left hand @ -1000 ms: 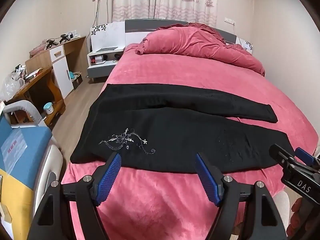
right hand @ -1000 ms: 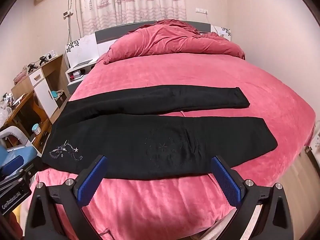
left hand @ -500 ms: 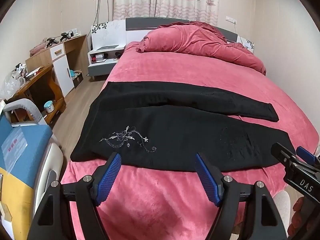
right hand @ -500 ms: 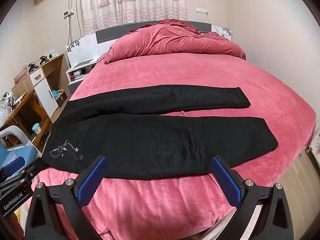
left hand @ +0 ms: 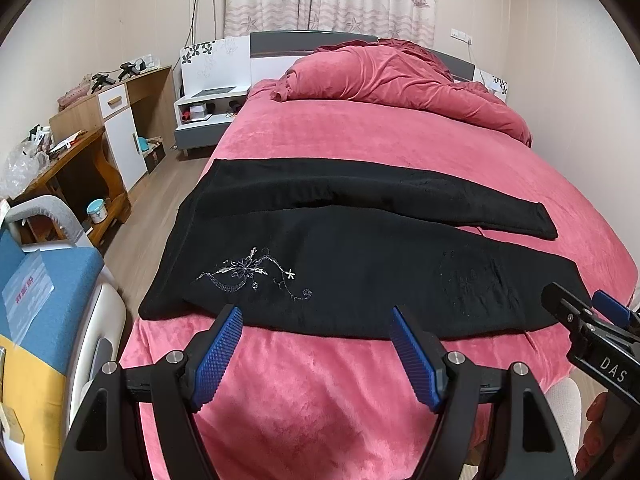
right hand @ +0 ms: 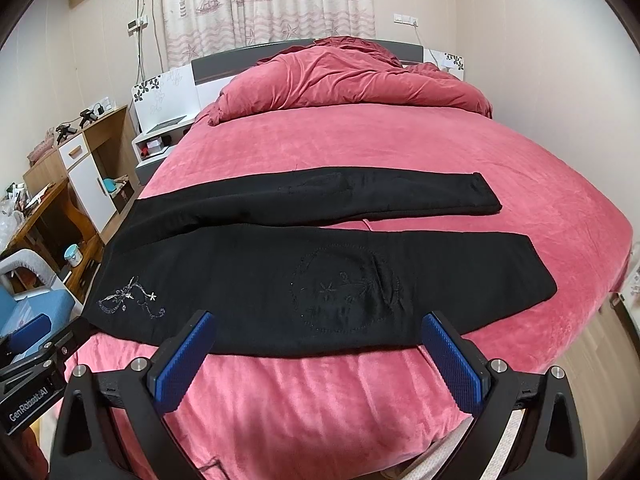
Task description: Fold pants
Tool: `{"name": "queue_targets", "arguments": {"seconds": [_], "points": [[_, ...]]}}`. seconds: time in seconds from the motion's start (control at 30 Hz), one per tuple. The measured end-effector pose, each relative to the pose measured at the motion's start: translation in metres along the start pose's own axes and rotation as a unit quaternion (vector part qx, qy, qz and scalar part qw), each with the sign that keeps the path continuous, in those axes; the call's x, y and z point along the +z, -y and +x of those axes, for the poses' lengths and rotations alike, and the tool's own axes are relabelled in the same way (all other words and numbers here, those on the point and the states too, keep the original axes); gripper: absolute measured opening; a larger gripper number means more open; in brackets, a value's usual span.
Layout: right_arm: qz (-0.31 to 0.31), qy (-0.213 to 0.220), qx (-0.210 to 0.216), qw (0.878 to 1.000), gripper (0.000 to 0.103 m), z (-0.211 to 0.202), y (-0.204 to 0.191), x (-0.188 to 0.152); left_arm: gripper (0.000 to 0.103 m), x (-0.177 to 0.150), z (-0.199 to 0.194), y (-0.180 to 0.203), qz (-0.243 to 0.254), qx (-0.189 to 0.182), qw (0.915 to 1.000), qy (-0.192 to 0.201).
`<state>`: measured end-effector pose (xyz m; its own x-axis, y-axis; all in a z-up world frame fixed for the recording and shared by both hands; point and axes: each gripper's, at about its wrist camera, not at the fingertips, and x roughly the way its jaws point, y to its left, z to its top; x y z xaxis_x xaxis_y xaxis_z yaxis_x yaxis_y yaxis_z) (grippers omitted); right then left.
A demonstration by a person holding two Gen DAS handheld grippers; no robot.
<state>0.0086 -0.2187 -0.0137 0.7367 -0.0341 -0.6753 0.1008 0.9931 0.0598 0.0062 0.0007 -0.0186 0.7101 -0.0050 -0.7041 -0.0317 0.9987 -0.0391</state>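
A bed (left hand: 360, 148) with a pink plush cover fills most of both views; its near edge drops out of sight behind the gripper bodies, and its far right corner is cut off by the lens rim. A bunched pink duvet (left hand: 400, 84) lies across the head end and hides most of the headboard. The black pants (right hand: 320, 280) lie flat across the near half of the bed, waist toward the left edge, the two legs spread apart toward the right with a wedge of bare cover between them. The near leg's hem stops short of the bed's right side; the waist lies right at the left edge. A silver flower embroidery (left hand: 252, 272) near the waist is clear, while a darker stitched motif (right hand: 348, 292) on the near leg is hard to make out. Bare cover lies between the pants and the bed's near edge. The left gripper (left hand: 316, 344) and the right gripper (right hand: 316, 356) both hang over that strip, jaws spread wide, nothing between them.
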Motion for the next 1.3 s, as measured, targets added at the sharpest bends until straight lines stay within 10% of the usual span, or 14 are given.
{"name": "queue_targets", "arguments": {"seconds": [1.3], "points": [[-0.003,-0.017,-0.004,1.0,0.103,0.0096,0.0026,-0.0031,0.077,-0.0015,0.0097,-0.0007,-0.001,-0.004,0.9998,-0.018]]}}
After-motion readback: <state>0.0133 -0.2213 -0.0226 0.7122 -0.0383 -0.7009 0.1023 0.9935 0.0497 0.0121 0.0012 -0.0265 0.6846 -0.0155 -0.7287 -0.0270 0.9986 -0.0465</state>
